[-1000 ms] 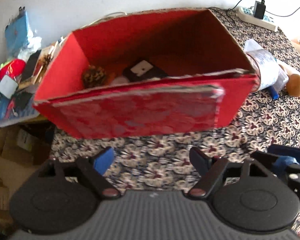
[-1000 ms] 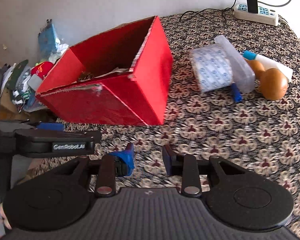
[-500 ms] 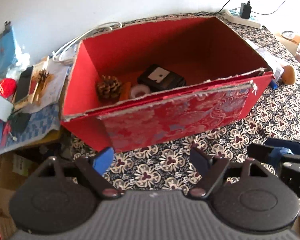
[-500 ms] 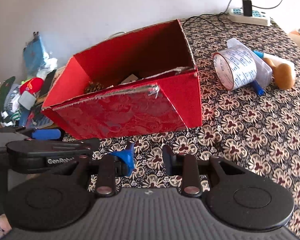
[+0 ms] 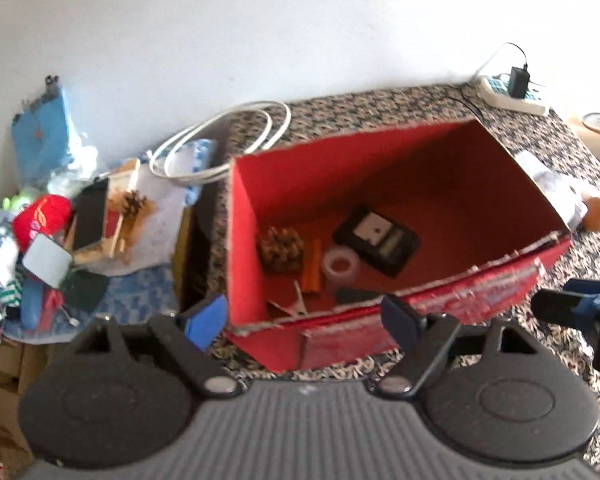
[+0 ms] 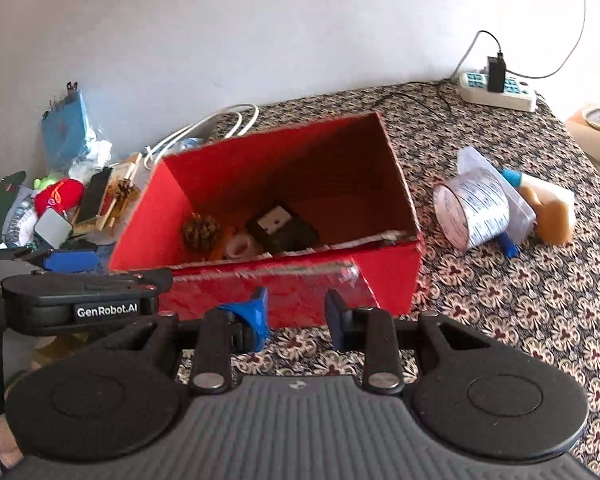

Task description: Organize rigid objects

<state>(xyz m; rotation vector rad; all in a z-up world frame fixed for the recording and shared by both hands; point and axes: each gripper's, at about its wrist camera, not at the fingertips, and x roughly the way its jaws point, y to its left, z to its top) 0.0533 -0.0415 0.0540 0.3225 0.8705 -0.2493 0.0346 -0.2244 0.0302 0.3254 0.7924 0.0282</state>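
Left wrist view shows my left gripper (image 5: 302,318) wide and empty at the near wall of the red box (image 5: 420,312), close to the table's left edge. My right gripper (image 6: 294,314) is narrower, also empty. I should reach next for the tape roll (image 6: 474,214) lying right of the box, and approach it slowly.

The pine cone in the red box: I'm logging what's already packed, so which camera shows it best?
The left wrist view: it looks down into the red box, showing the pine cone whole on the floor beside an orange piece. The right wrist view shows the cone smaller, at a lower angle, though its scales read sharper.
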